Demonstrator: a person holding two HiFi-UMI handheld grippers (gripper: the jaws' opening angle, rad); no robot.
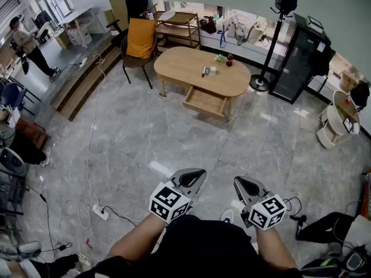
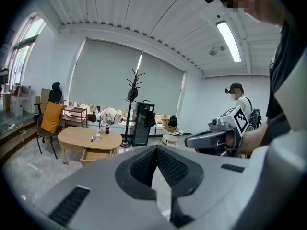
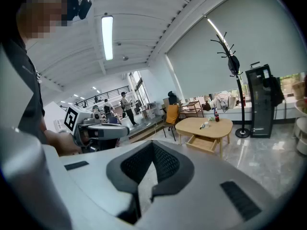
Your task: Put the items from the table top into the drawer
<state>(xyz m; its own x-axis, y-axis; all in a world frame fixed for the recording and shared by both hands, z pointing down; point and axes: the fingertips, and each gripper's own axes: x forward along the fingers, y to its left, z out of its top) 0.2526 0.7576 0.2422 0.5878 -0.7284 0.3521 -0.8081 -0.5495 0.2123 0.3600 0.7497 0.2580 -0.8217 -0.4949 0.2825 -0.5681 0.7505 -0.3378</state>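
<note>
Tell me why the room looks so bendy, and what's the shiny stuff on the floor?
Left gripper view: wide lens curves the ceiling, corners go dark, the lamp glares. Right gripper view: same bending and dark corners. Head view: pale patches on the floor are reflected light.

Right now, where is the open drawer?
In the head view the drawer is far ahead at upper centre. It is pulled out from the near side of the oval wooden table, with the orange-backed chair to the left.

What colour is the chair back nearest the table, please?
The chair back is orange, clearest in head view.
</note>
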